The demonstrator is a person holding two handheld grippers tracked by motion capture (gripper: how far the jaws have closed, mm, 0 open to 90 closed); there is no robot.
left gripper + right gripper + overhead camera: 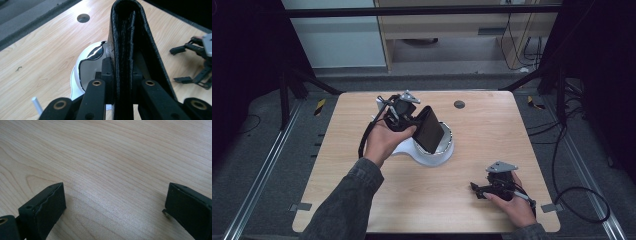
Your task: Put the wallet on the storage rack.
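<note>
Your left gripper (pixel 414 121) is clamped on a black wallet (pixel 430 129), and the left gripper view shows why the hold works: the jaws pinch the folded leather across its thickness, so the wallet (pixel 130 50) stands on edge and runs straight out ahead of the jaws. Held that way, the far end hangs free and can go in first. Just below and beyond that far end sits the white bowl (pixel 432 152), with a dark glossy patch showing inside it (what that patch is I can't tell). The wallet is tilted over the bowl's rim (pixel 75 75), and whether it already touches the bowl is unclear. My reading is that you are lowering it into the bowl, and the narrow edge-on grip keeps your jaws clear of the rim.

Further right, your right gripper (pixel 484 190) rests low over the table (pixel 492 125), well apart from bowl and wallet. Its jaws stand wide apart with nothing between them, only bare wood (pixel 112 182) ahead. Parked there it stays out of the left hand's path, yet is near enough to steady the bowl if it slides.
</note>
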